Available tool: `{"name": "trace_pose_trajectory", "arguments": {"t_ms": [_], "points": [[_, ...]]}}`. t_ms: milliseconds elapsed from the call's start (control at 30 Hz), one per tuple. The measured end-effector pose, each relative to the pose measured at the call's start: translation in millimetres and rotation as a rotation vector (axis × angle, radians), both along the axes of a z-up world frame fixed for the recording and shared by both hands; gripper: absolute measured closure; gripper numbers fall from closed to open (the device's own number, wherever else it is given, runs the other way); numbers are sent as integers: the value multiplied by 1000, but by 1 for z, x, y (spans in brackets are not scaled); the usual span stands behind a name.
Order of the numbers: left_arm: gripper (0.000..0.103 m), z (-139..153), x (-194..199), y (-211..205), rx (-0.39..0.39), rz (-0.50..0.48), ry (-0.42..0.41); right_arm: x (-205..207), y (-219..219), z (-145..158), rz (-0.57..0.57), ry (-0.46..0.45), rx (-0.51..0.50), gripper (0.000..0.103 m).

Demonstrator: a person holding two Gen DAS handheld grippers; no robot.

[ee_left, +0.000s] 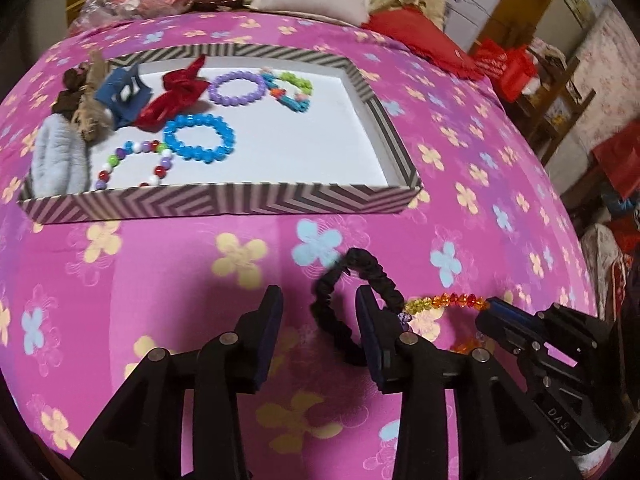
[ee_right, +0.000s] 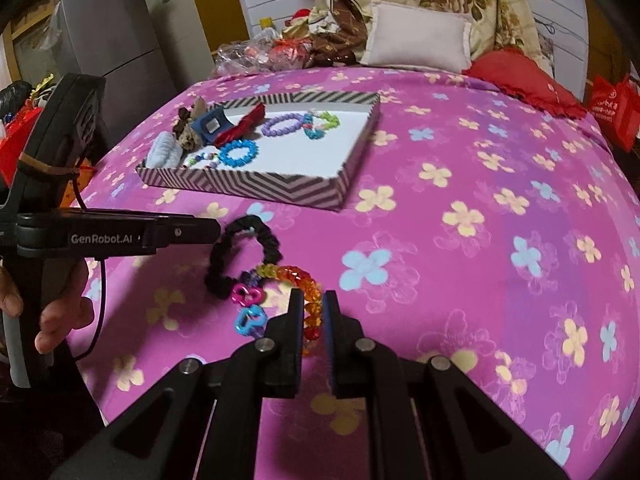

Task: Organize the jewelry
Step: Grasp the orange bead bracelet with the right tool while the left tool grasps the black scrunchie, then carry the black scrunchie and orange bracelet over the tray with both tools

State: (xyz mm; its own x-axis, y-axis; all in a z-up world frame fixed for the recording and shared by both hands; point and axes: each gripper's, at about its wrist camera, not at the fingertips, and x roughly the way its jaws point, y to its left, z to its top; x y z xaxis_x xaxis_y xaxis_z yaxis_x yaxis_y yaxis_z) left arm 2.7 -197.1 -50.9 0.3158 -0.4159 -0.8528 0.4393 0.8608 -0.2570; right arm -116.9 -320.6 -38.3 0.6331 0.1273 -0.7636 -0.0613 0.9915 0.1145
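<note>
Chevron-striped tray (ee_left: 224,200), shallow, white floor, set on pink flowered bedspread (ee_left: 460,184). Inside tray, toward its far side: lilac bead bracelet (ee_left: 238,87), multicolour loop bracelet (ee_left: 291,89), red fabric bow (ee_left: 176,92), blue claw clip (ee_left: 122,94). Toward its near side: bright blue bead bracelet (ee_left: 200,138), mixed-colour bead bracelet (ee_left: 134,164) partly cut off by near wall, pale blue fluffy scrunchie (ee_left: 60,160) against the left wall. Brown and tan fabric pieces (ee_left: 80,96) heaped over tray's left wall, kind unclear. Outside tray, on the bedspread in front of its near wall: black scrunchie (ee_right: 244,252), ruffled, lying in an open loop; touching it, amber-to-yellow bead bracelet (ee_right: 298,280), translucent faceted beads shading yellow through orange to red, with a few purple beads at the scrunchie end; just beside these, magenta link charm (ee_right: 246,294) and blue link charm (ee_right: 250,320). Left gripper (ee_left: 318,312) spread wide, one finger over the scrunchie loop, nothing clamped. Right gripper (ee_right: 314,312) narrowed around the amber-to-yellow bead bracelet, beads between the pads. Lower arc of that bracelet hidden behind gripper fingers; contact of the left finger with scrunchie not determinable. Beyond tray's far wall: cream pillow (ee_right: 420,38), red cushion (ee_right: 520,76), blurred clutter.
</note>
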Motion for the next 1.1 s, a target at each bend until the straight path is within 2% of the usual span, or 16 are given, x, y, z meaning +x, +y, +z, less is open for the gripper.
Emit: {"name": "trace_pose_trajectory", "arguments": {"t_ms": [267,433,467,500,533,600,767,900,1100], "points": [[59,-14,3,-17,43,-34,3,-1,-7,-10,-10,24,16,94],[59,-14,4,-21,50,-24,-26,2,-8,-13,-10,26,21,94],[62,-14,5,-22,52,-24,-34,2,-8,-13,-11,25,22,94],[77,-15,5,-23,56,-27,-41,3,-8,-13,-12,22,22,94],[87,-16,5,-24,69,-32,-45,3,-7,-12,-12,18,22,94],[91,-15,6,-22,68,-28,-50,3,-5,-9,-9,9,23,94],[93,1,0,-14,51,-25,-94,3,4,8,16,-23,14,94],[93,25,-5,-9,39,-28,-149,6,15,27,52,-56,20,94],[93,57,-9,1,20,-17,-214,13,31,57,95,-105,-27,94]]}}
